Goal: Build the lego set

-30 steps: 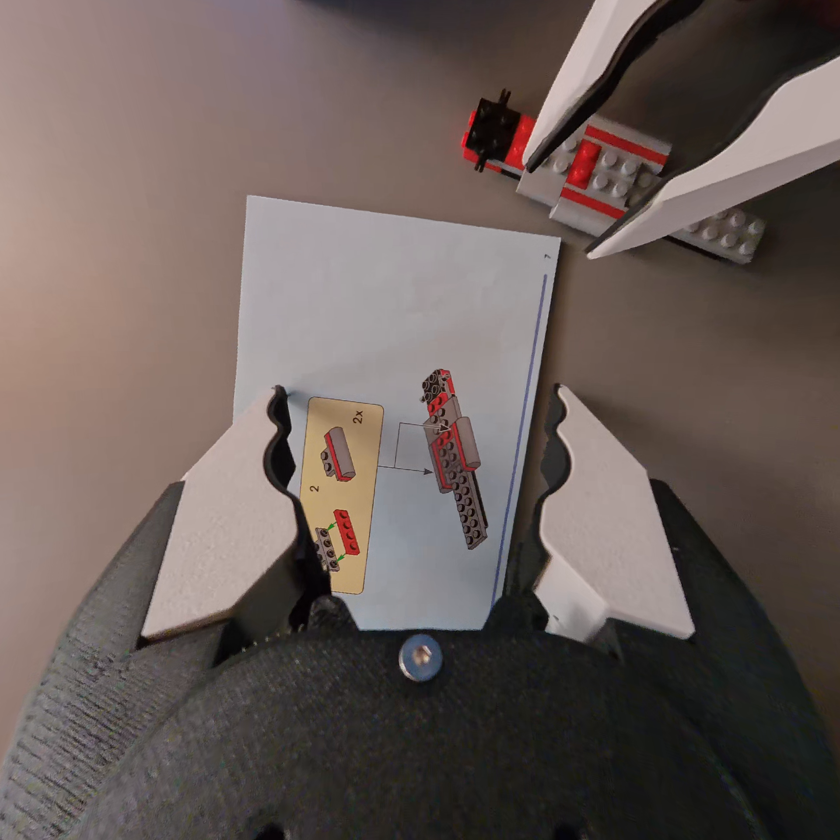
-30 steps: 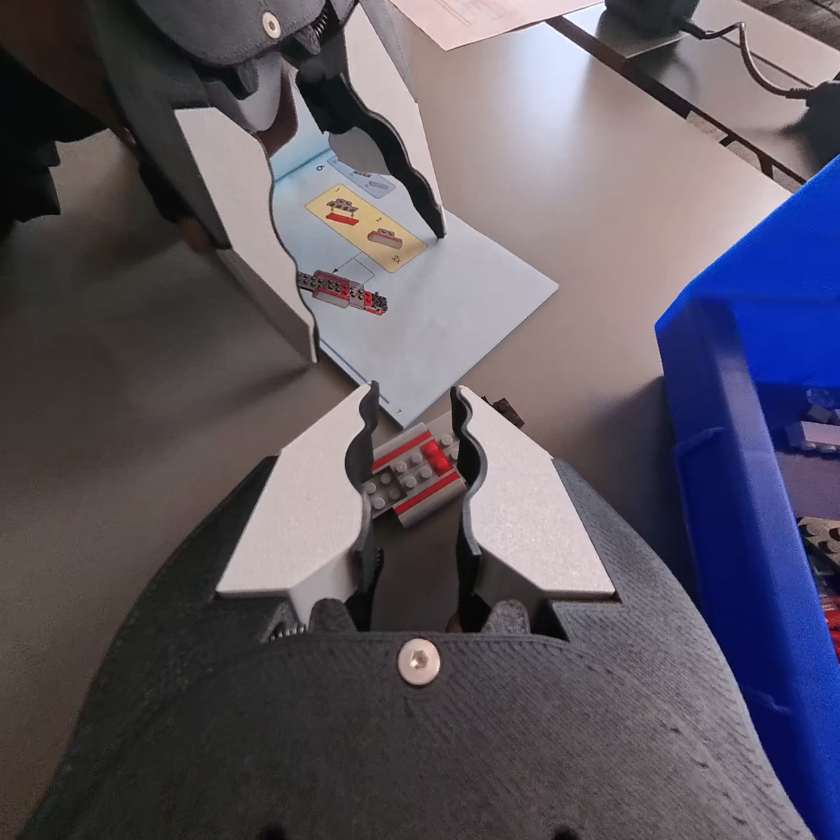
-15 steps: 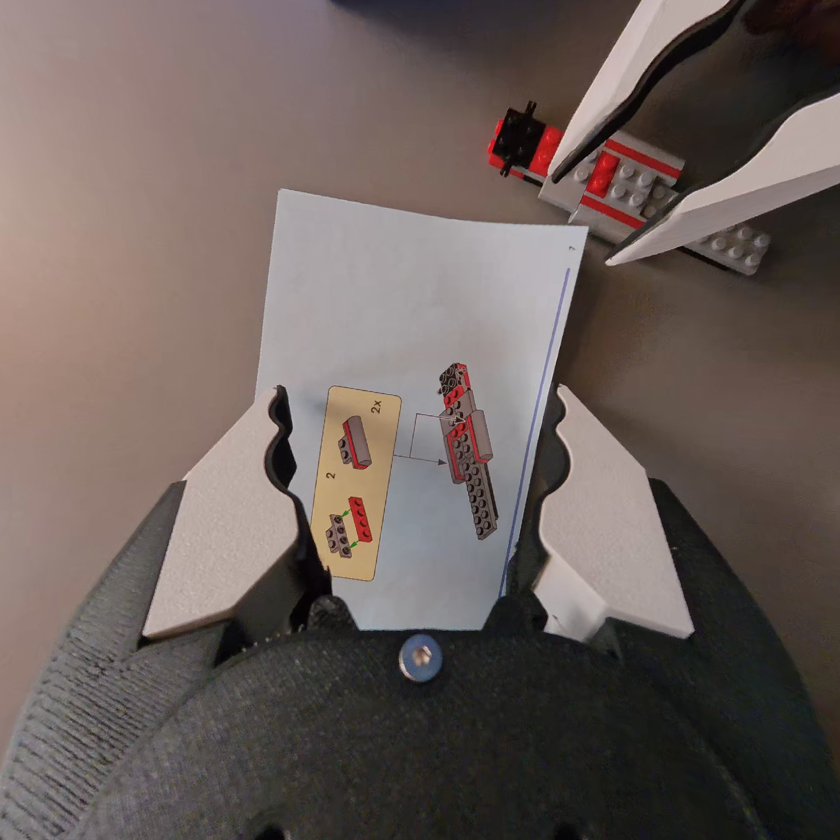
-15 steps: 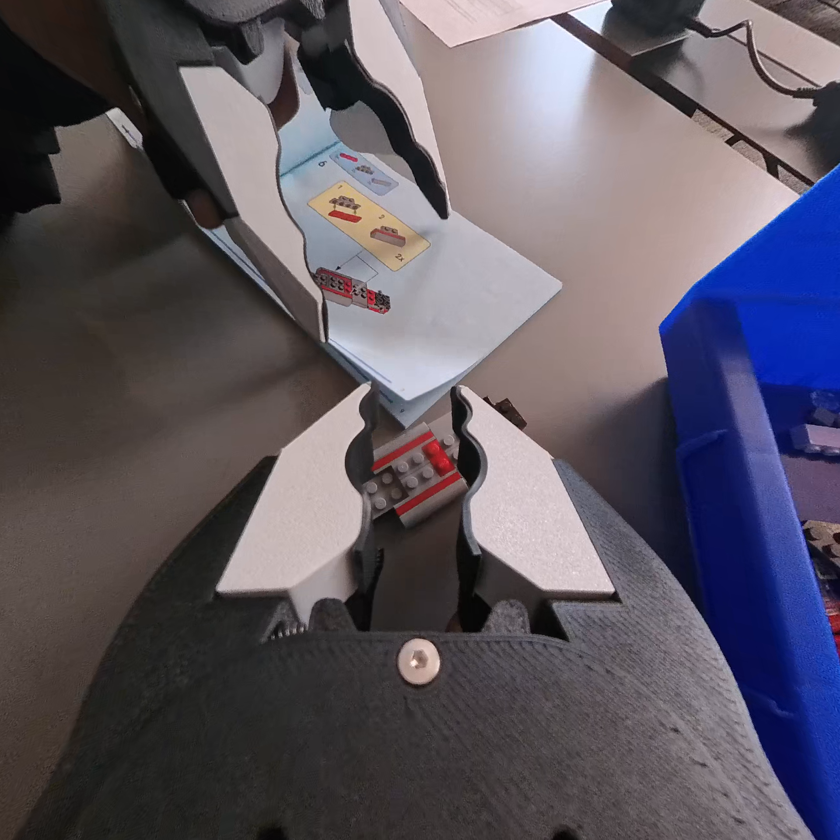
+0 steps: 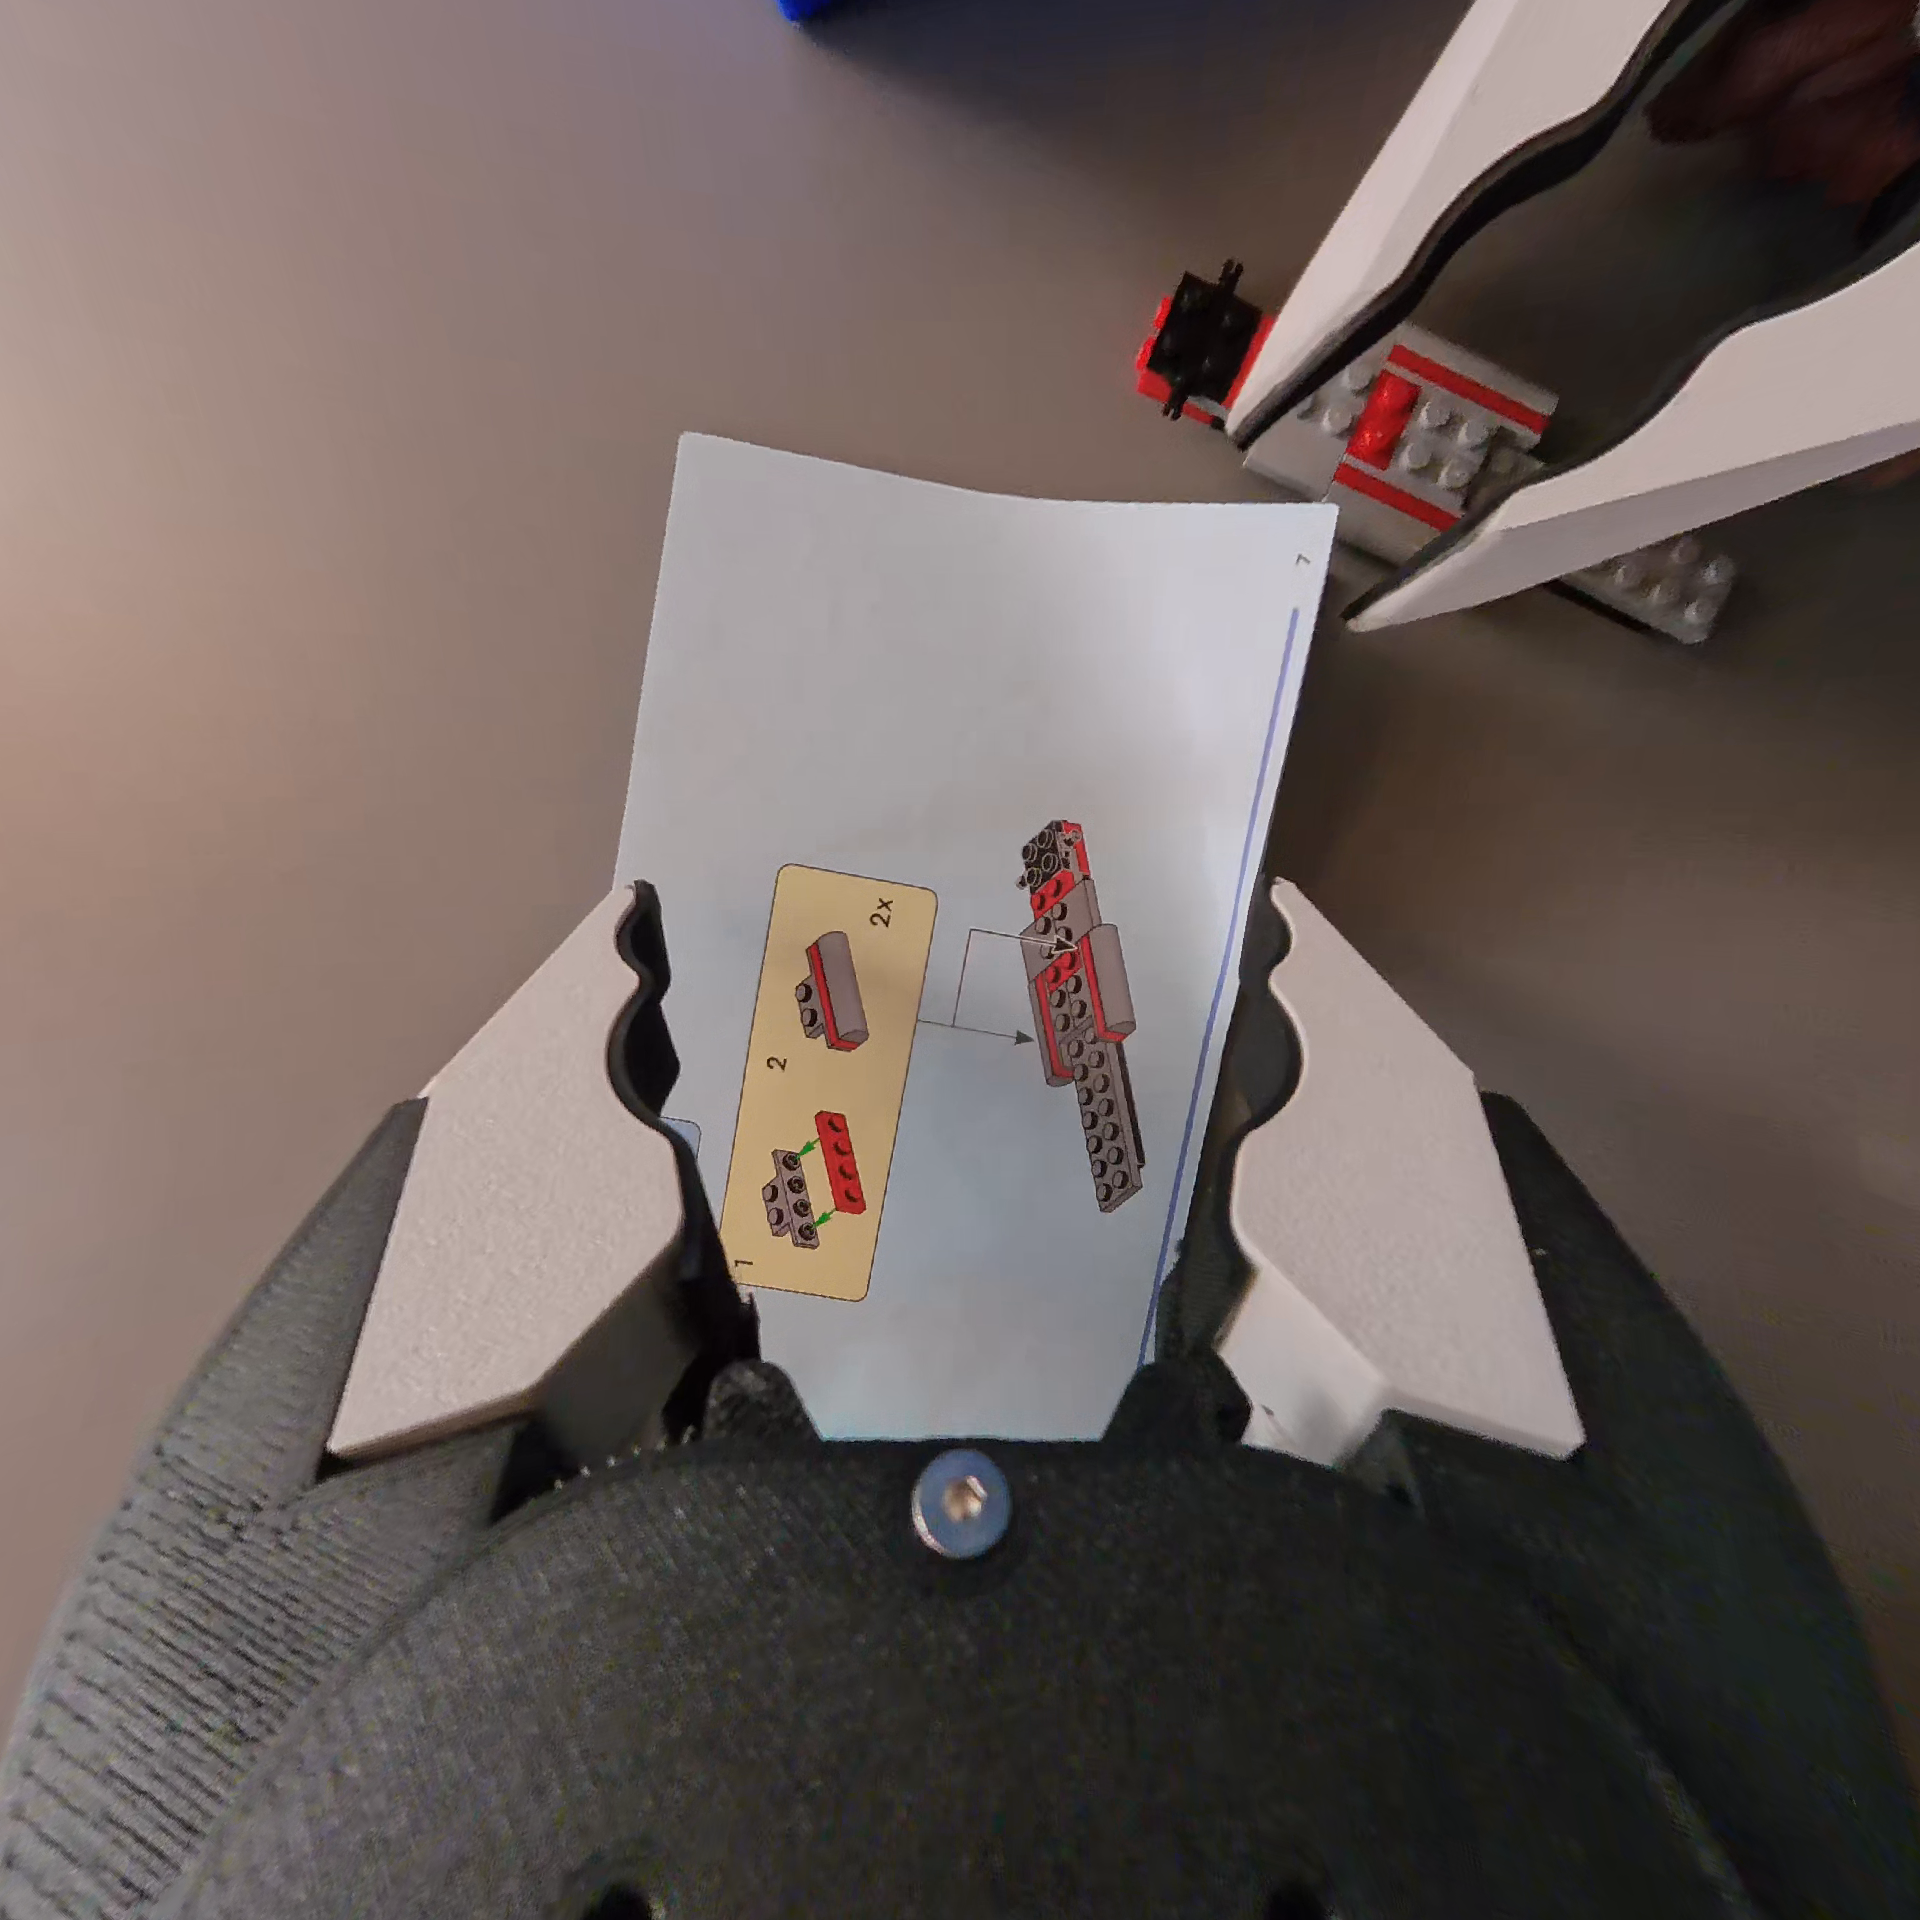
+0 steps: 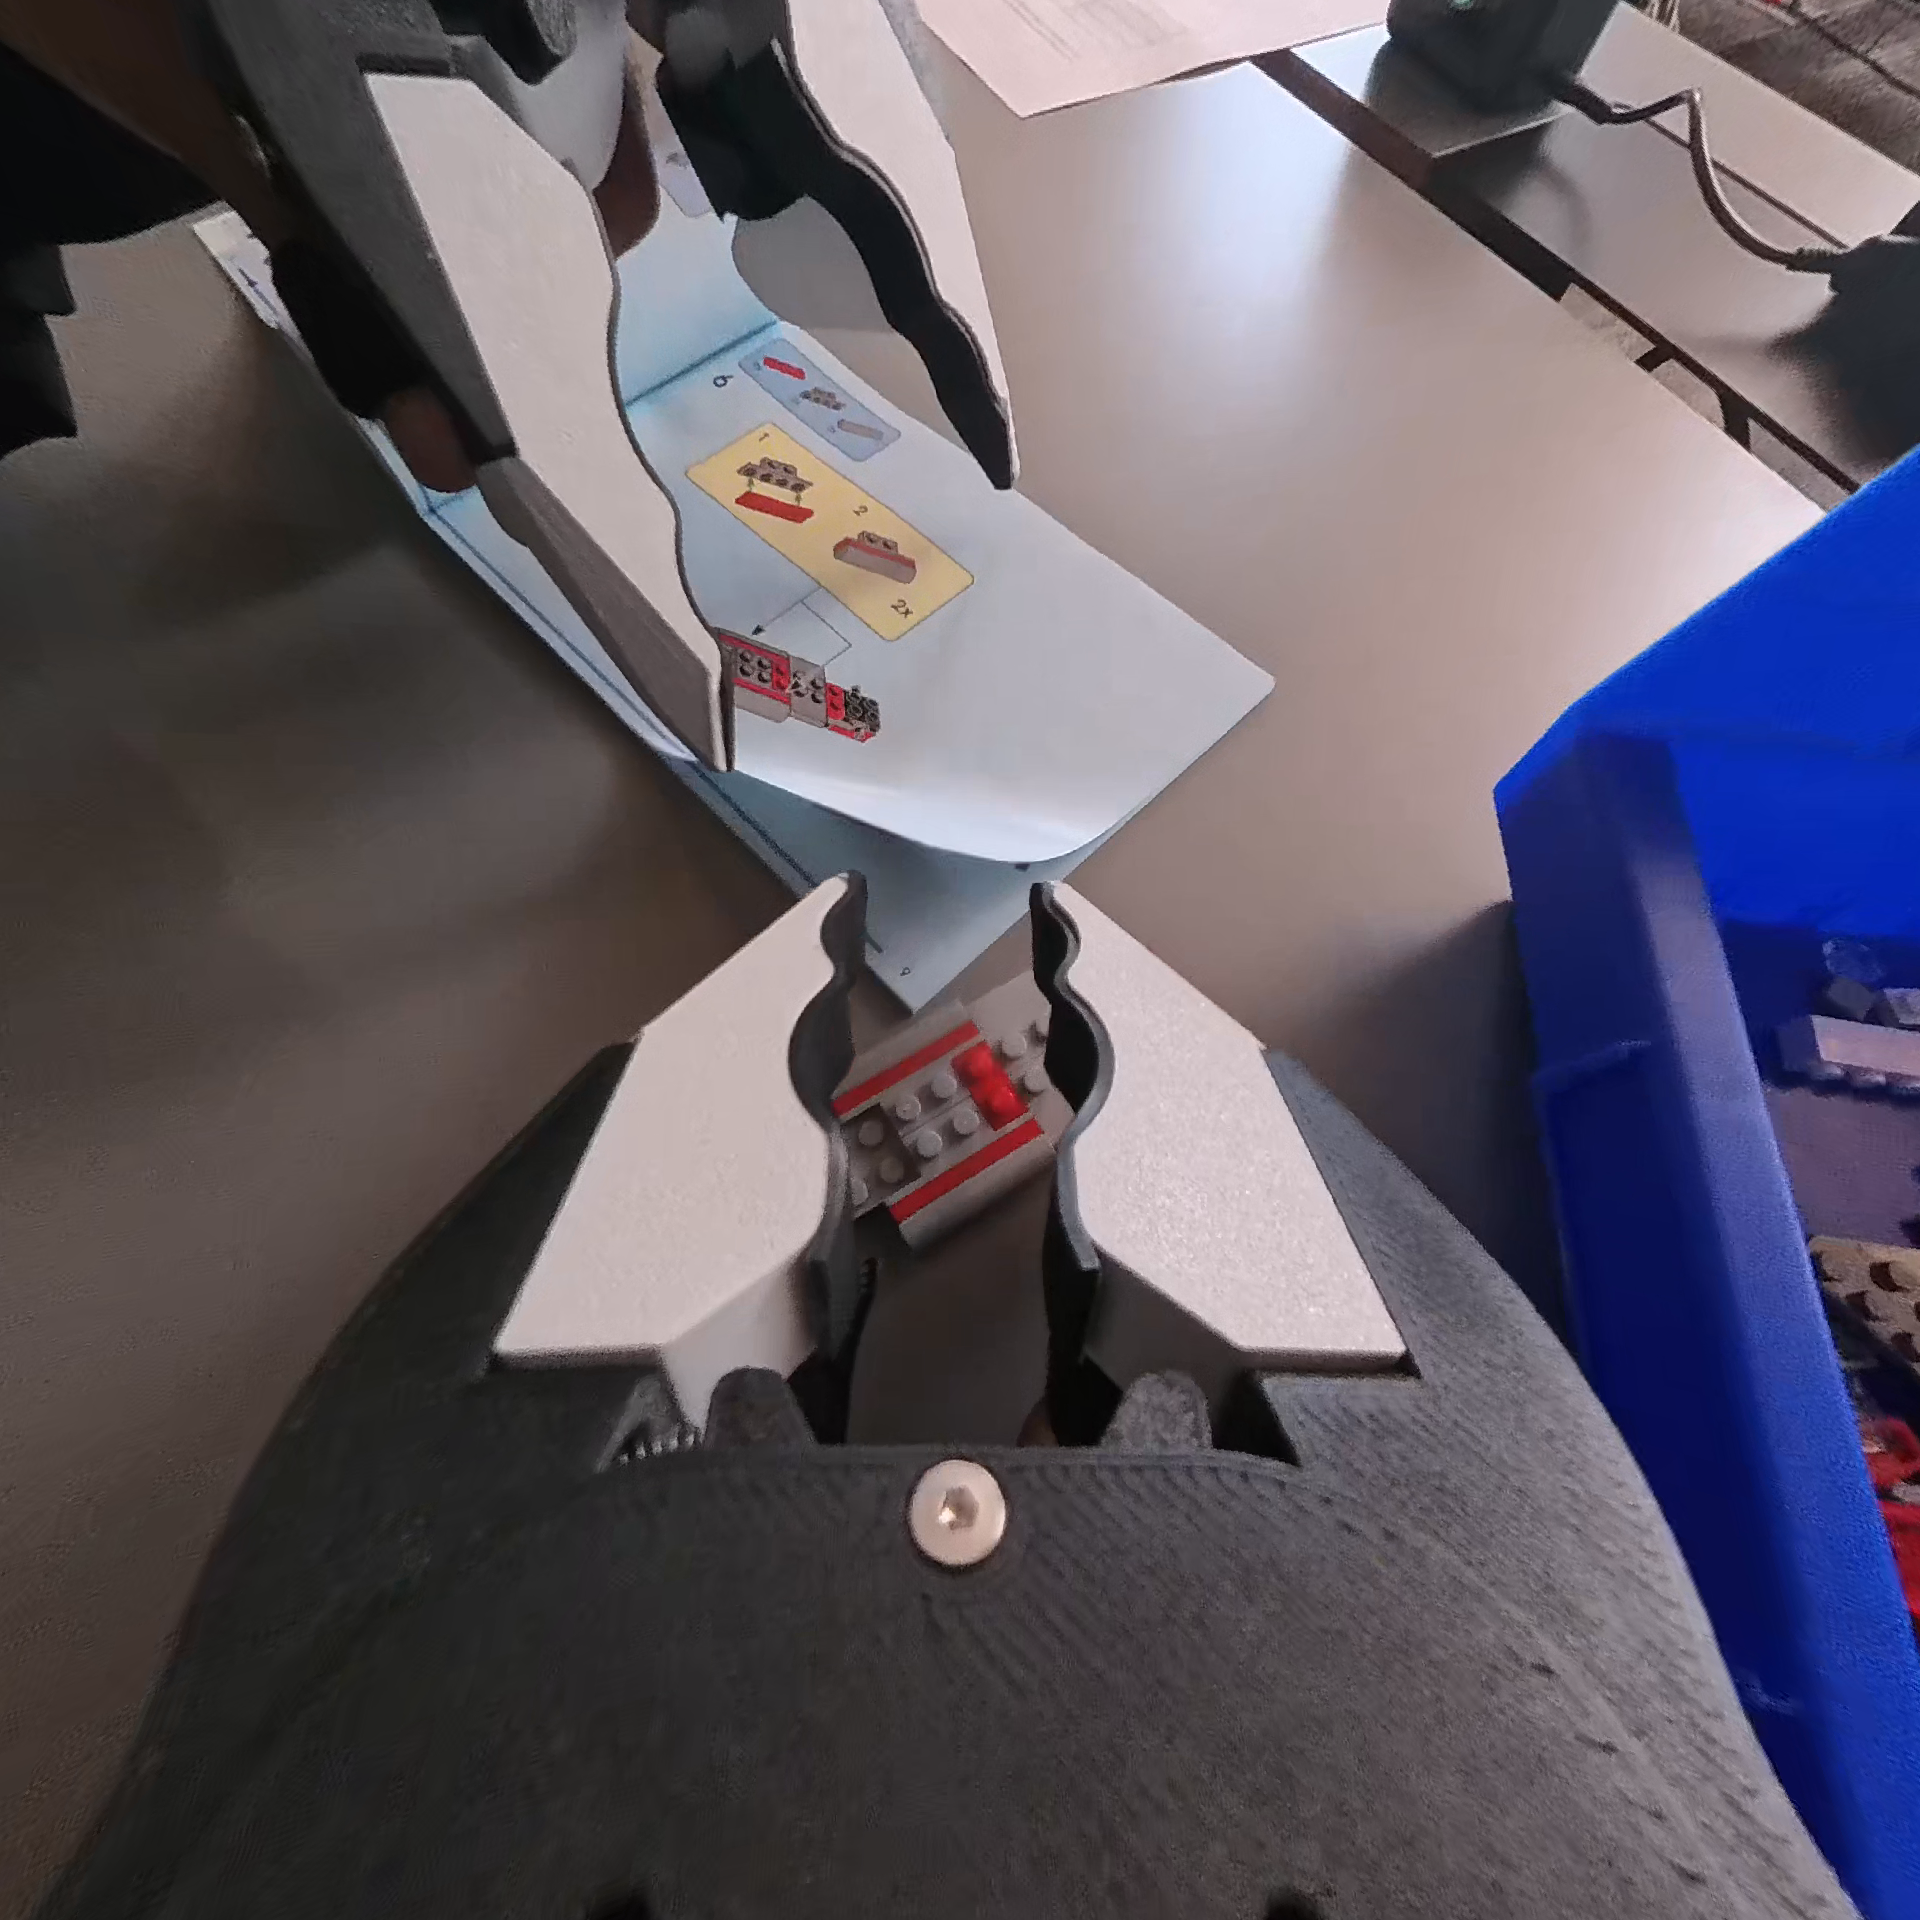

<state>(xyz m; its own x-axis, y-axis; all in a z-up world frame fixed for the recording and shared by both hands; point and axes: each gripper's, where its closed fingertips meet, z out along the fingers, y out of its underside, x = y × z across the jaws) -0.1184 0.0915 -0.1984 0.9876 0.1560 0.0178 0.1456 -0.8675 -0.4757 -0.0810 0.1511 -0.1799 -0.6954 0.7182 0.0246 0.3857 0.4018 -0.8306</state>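
Two grippers, one target: my right gripper (image 6: 945, 1049), half open and gripping nothing, straddles the grey-and-red studded lego build (image 6: 951, 1117) on the tabletop, its long axis running ten-to-four. My left gripper (image 5: 951, 914), wide open, brackets the pale-blue instruction sheet (image 5: 966, 675).

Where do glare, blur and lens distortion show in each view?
Left wrist view: soft glare whitens the instruction page; the page's far edge bows, fisheye. Right wrist view: window light sheens the table; the blue bin leans from distortion; the lego model stays sharp.
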